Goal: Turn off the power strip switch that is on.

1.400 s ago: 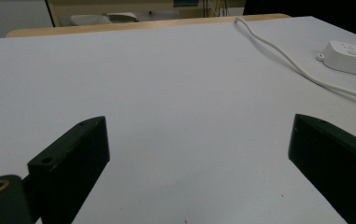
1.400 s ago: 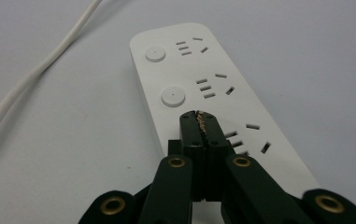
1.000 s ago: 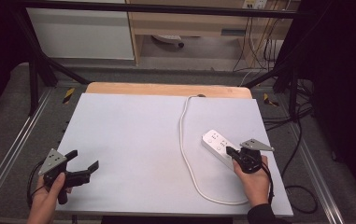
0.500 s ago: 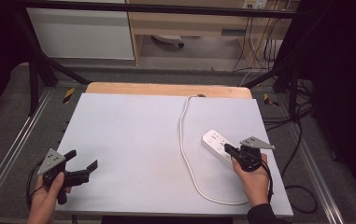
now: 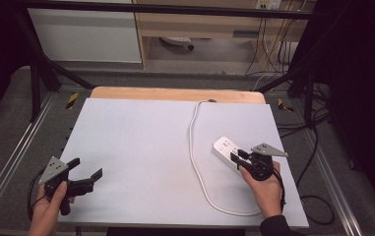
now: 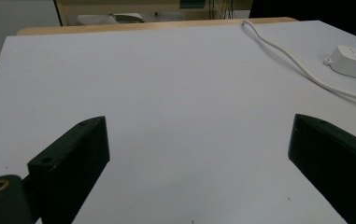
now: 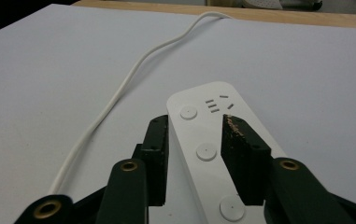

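**Right jaws close around the strip; left waits wide**

The power strip [image 7: 217, 154] lies on the right half of the table [image 5: 140, 147], near its front edge, its cord [image 5: 195, 147] running off over the far edge and looping forward beside it; the right gripper [image 7: 195, 154] straddles the strip across its width, one jaw at each long side, closed onto it as far as the right gripper view shows (contact on the near-side jaw is hard to confirm); that crosswise hold suits lifting or sliding it. The left gripper [image 5: 87, 174] hovers at the front left, jaws wide apart on nothing, well clear of the strip. Compared with a second ago, little differs; the left gripper sits slightly lower and nearer the person.
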The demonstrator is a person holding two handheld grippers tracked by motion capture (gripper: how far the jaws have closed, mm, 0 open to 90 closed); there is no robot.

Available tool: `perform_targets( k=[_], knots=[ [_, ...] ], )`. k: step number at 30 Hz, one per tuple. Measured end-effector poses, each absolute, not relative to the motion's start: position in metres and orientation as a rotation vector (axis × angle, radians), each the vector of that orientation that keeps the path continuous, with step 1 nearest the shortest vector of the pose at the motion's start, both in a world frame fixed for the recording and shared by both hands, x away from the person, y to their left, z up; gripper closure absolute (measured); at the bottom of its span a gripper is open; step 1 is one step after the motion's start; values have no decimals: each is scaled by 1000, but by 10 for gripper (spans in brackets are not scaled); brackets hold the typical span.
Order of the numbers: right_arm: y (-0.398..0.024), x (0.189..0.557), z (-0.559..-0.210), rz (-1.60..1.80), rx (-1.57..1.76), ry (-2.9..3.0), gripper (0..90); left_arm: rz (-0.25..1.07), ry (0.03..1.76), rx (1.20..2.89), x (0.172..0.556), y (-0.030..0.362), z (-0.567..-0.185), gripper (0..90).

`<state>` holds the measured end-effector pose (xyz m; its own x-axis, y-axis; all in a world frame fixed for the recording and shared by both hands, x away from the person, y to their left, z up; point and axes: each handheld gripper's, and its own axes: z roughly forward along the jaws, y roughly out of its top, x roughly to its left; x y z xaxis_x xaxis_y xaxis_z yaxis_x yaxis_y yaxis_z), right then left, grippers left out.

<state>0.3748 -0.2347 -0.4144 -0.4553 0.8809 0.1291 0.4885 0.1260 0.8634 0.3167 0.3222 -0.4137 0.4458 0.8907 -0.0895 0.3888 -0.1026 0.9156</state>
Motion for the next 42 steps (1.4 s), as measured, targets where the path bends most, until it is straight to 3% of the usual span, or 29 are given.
perform_targets(
  k=[10,17,25,42],
  knots=[
    [-232,378,-414,1338,1305,1967,286,626,1115,1693,317,322,-414,52],
    [-231,380,-412,1369,1279,1955,128,625,1117,1689,316,322,-413,52],
    [-229,377,-401,1382,1278,1942,43,625,1114,1694,316,322,-414,52],
    [-242,365,-387,1423,1217,1884,24,624,1116,1685,316,323,-413,53]
  ],
)
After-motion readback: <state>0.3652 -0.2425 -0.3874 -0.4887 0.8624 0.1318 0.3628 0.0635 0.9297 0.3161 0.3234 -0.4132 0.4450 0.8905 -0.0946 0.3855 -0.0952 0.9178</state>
